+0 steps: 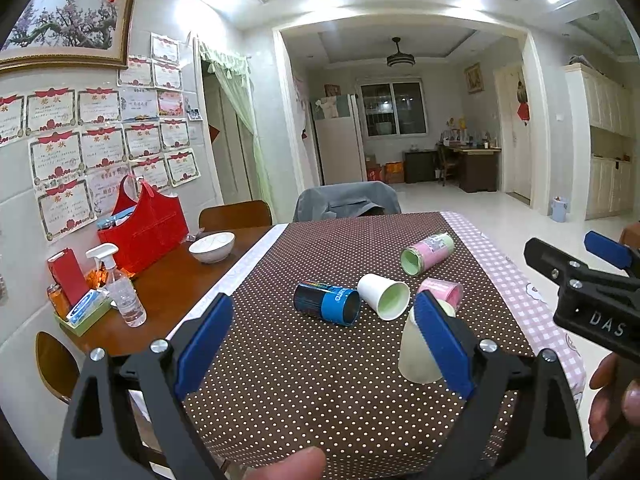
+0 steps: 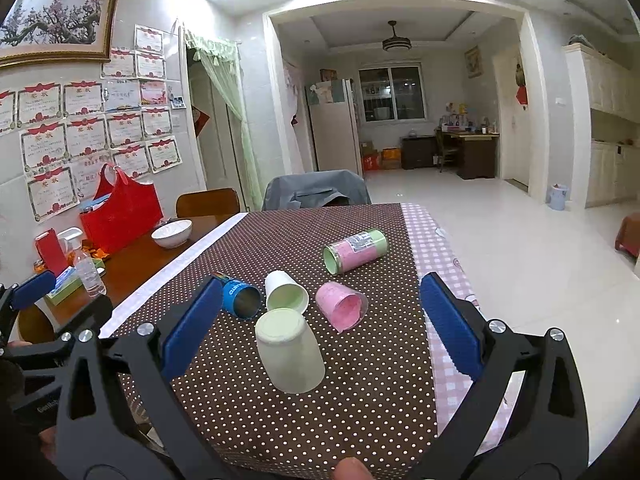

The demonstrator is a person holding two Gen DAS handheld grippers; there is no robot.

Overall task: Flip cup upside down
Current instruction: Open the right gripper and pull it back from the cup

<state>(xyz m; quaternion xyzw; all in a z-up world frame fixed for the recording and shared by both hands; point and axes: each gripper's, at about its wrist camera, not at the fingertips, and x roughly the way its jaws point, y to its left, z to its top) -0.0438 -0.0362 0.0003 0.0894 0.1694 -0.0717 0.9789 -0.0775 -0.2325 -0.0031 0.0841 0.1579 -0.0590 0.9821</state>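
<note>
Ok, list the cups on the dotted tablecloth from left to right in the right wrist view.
Blue cup on its side → white paper cup on its side → pink cup on its side → pink-and-green cup on its side. The upside-down pale cup overlaps the white one's span, so I leave it out.

Pale green cup upside down on dotted cloth; four other cups nearby on sides
</note>
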